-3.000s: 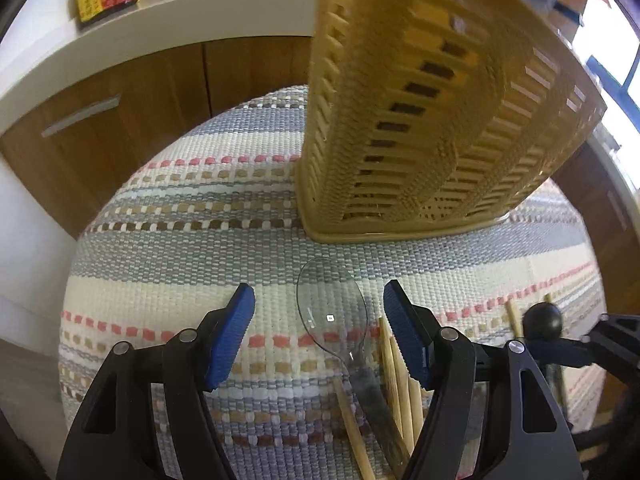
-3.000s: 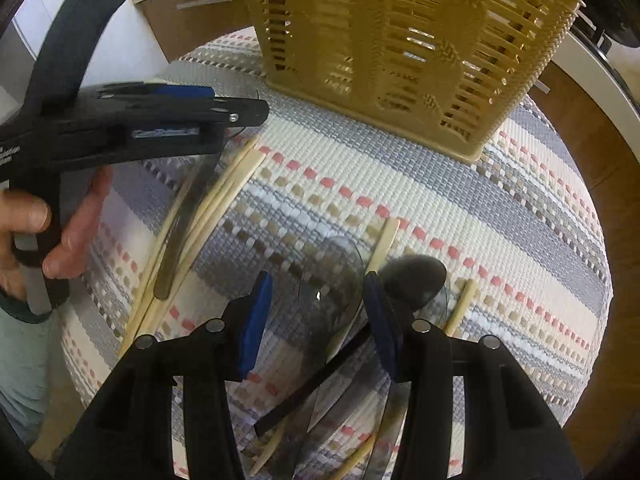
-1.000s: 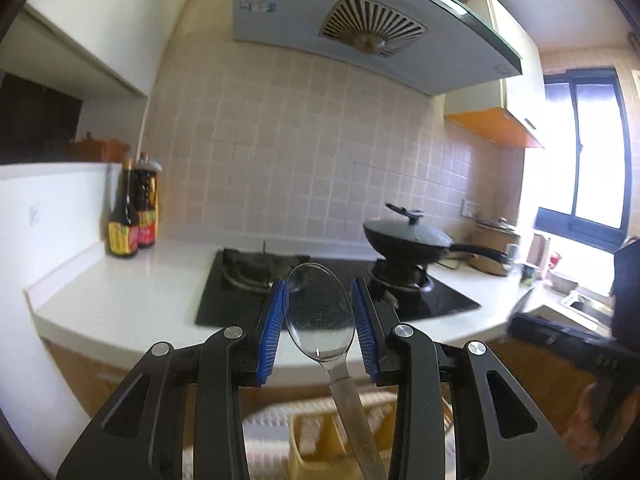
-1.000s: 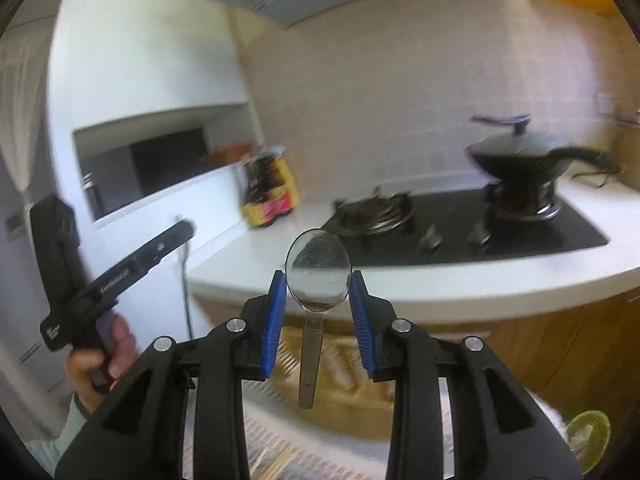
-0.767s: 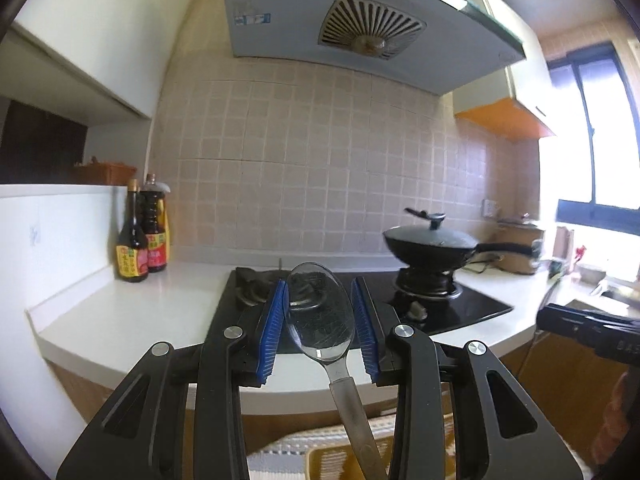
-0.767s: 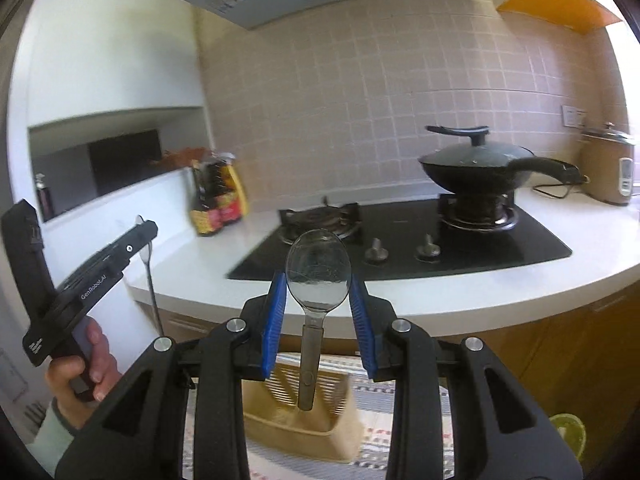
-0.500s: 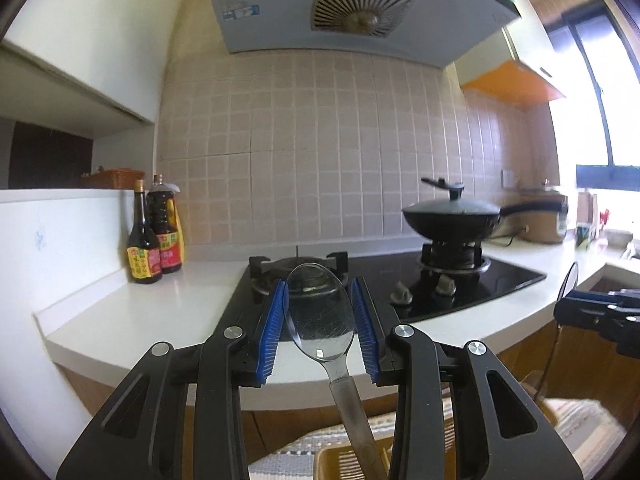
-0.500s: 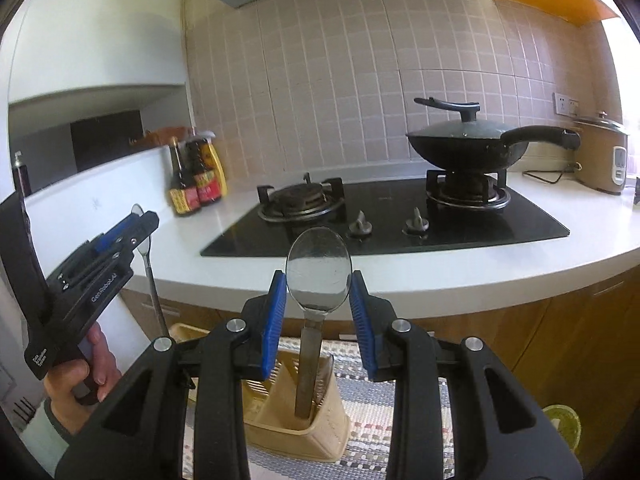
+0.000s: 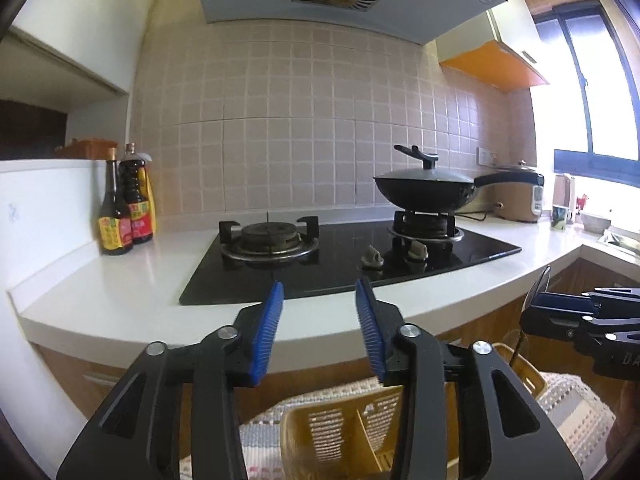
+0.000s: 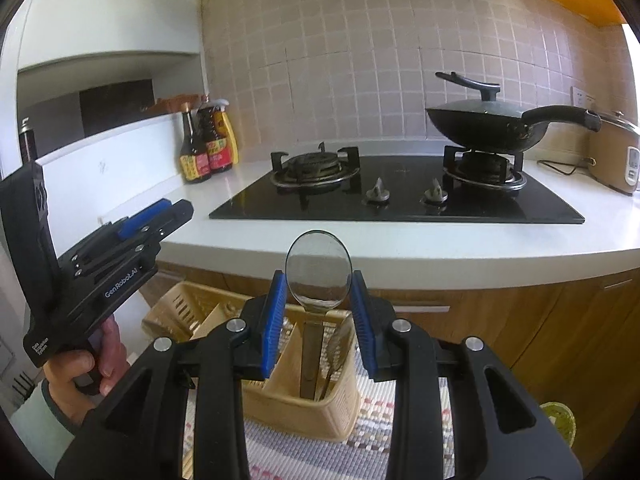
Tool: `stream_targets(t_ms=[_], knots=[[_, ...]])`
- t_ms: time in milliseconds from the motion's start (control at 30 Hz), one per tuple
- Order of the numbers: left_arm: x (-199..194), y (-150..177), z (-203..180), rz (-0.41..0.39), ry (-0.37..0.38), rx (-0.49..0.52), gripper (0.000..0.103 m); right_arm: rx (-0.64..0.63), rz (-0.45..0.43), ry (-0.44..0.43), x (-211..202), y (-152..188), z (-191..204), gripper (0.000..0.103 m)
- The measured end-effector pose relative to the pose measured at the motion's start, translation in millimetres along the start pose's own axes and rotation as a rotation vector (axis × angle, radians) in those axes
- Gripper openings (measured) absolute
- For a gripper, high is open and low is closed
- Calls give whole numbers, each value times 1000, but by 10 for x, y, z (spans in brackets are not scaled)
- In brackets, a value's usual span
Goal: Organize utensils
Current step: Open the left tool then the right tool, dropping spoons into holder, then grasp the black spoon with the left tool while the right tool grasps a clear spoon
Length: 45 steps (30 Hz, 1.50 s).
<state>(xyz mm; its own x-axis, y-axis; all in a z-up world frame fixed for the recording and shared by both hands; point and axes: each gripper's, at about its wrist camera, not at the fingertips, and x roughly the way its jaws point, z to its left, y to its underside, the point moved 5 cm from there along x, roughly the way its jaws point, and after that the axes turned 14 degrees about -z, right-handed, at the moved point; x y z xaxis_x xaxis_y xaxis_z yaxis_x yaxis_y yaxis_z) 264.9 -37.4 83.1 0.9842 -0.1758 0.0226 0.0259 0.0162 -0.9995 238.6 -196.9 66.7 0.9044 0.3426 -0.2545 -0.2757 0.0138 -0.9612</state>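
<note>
left gripper has just let its spoon go, fingers spread; right gripper still pinches a spoon above the basket at 6 o'clock.

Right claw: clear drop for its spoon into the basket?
Probably yes. The right claw holds the spoon upright, handle hanging over an open compartment of the basket; nothing visibly blocks the way down.

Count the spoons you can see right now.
2. One spoon is clamped in the right gripper, its handle hanging into the basket. A second spoon appears to stand inside the basket, partly hidden; more may be hidden there.
</note>
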Motion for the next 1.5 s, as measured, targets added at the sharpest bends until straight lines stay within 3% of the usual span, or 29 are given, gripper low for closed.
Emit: stream_targets(t_ms=[100,167,467,767,967,1100,1200,1300,1500], knots=[[-90,-23,-20,8,20,-4,58,17,25,-22,-54,25,21,34],[-150,-58,-21,10,32,-22,58,24,26,-25,-104,19,21,43],[-517,-294,-2,12,88,-105,59,37,4,-12,-497,-57,75,43],[-921,-306,-186,80,161,-163,61,11,95,7,-820,169,184,43],[-1089,111,-443,237,228,-198,61,22,270,56,-879,634,123,43],[-1124,518,-669,362,250,-160,60,33,419,45,-938,1183,101,37],[-1109,883,-859,481,284,-146,59,55,480,24,-981,1480,111,33],[-1094,1211,-1046,577,331,-142,51,72,516,-8,-1051,1725,152,32],[-1067,1569,-1258,677,370,-131,51,56,541,-16,-1106,1930,221,32]])
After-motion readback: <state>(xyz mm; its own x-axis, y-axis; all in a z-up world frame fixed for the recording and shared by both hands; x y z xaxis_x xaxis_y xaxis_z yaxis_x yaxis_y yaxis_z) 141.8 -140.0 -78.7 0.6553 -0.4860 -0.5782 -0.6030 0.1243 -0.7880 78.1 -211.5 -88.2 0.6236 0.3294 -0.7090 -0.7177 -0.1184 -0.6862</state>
